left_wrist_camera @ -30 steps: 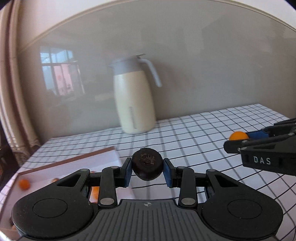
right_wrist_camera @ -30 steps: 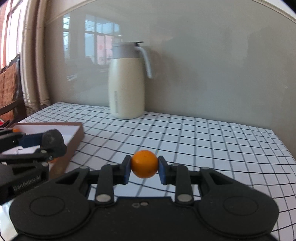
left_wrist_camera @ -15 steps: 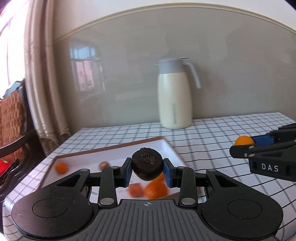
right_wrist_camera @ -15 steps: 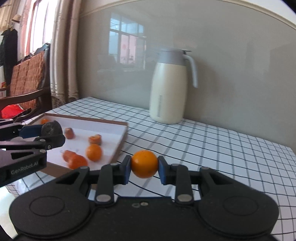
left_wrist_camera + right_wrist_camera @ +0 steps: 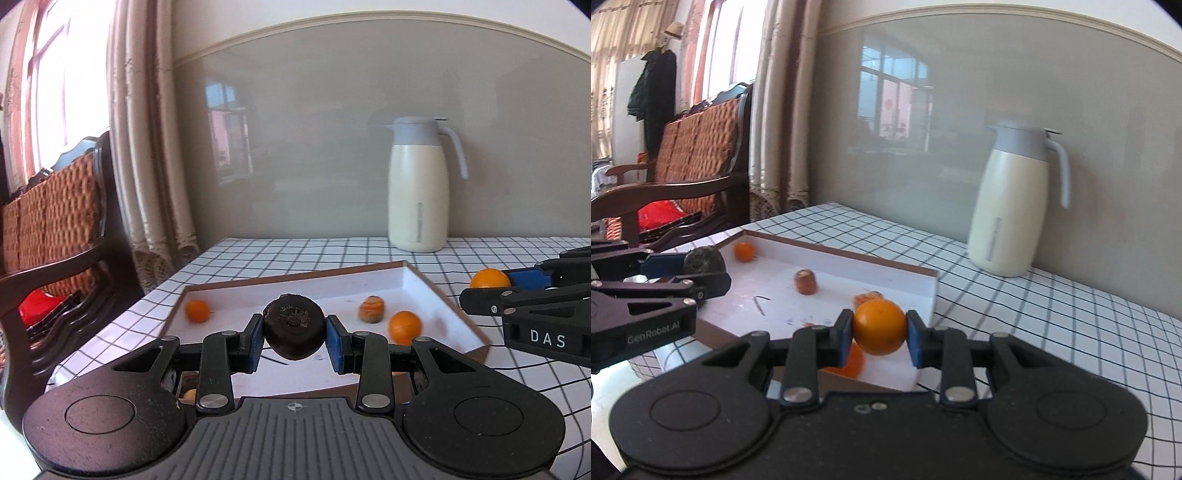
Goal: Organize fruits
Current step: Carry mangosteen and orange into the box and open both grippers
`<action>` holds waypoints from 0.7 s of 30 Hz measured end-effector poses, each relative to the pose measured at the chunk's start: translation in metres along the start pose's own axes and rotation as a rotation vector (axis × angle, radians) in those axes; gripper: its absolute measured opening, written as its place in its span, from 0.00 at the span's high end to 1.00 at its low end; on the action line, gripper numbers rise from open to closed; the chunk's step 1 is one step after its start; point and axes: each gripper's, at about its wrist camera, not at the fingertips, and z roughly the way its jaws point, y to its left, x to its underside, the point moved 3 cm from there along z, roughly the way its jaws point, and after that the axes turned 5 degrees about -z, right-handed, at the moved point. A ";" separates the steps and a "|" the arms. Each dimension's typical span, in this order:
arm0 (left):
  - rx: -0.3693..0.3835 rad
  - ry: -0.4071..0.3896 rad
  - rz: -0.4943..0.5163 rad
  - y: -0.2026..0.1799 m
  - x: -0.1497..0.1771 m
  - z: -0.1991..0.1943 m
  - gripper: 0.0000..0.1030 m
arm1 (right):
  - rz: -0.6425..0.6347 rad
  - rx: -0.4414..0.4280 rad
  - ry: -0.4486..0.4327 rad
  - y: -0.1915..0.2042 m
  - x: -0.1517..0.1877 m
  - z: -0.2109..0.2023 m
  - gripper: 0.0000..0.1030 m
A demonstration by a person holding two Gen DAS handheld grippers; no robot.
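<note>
My left gripper (image 5: 294, 338) is shut on a dark brown round fruit (image 5: 293, 325) and hangs over the near part of a white tray with a brown rim (image 5: 303, 277). My right gripper (image 5: 880, 332) is shut on a small orange (image 5: 880, 326) above the tray's (image 5: 849, 254) near right corner. In the tray lie an orange (image 5: 197, 311) at the back left, a brownish fruit (image 5: 371, 308) and another orange (image 5: 405, 326) on the right. The right gripper with its orange (image 5: 489, 278) shows at the right edge of the left wrist view.
A cream jug with a grey lid (image 5: 419, 184) stands at the back of the checked tablecloth (image 5: 1034, 314), against the wall. A wooden chair with a woven back (image 5: 55, 229) and curtains (image 5: 147, 147) stand left of the table. The tray sits near the table's left edge.
Both grippers have swung left with their fruits still held. The tray has come into full view under them, and the jug has shifted to the right in both views.
</note>
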 end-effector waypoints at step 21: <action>-0.151 0.005 -0.134 0.076 -0.013 0.063 0.65 | -0.008 0.006 -0.001 -0.006 -0.035 0.061 0.79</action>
